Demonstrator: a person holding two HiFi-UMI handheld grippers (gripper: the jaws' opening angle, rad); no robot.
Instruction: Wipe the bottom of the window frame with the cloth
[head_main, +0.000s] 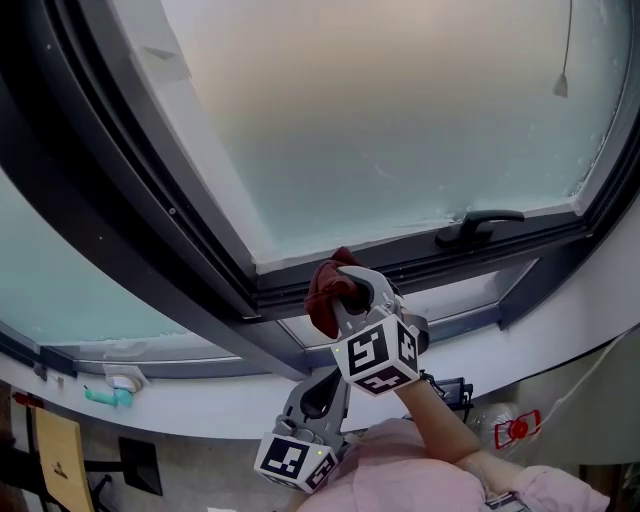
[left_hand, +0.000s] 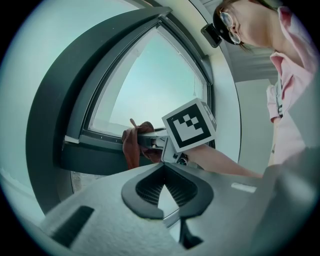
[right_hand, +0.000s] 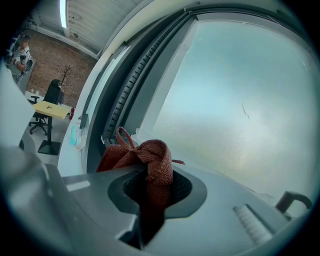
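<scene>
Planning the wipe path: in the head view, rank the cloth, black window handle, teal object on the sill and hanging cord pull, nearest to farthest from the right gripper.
1. cloth, clamped in the right gripper itself.
2. window handle, up to its right.
3. teal object, low at the far left, on the sill.
4. cord pull, top right corner.

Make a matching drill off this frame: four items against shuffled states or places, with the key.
Items
1. cloth
2. left gripper
3. window handle
4. teal object

States or places
A. black, to the right of the cloth
B. shut on nothing, held low
C. clamped in the right gripper, at the bottom of the window frame
D. lying on the white sill, far left

Pairs: 1-C, 2-B, 3-A, 4-D
</scene>
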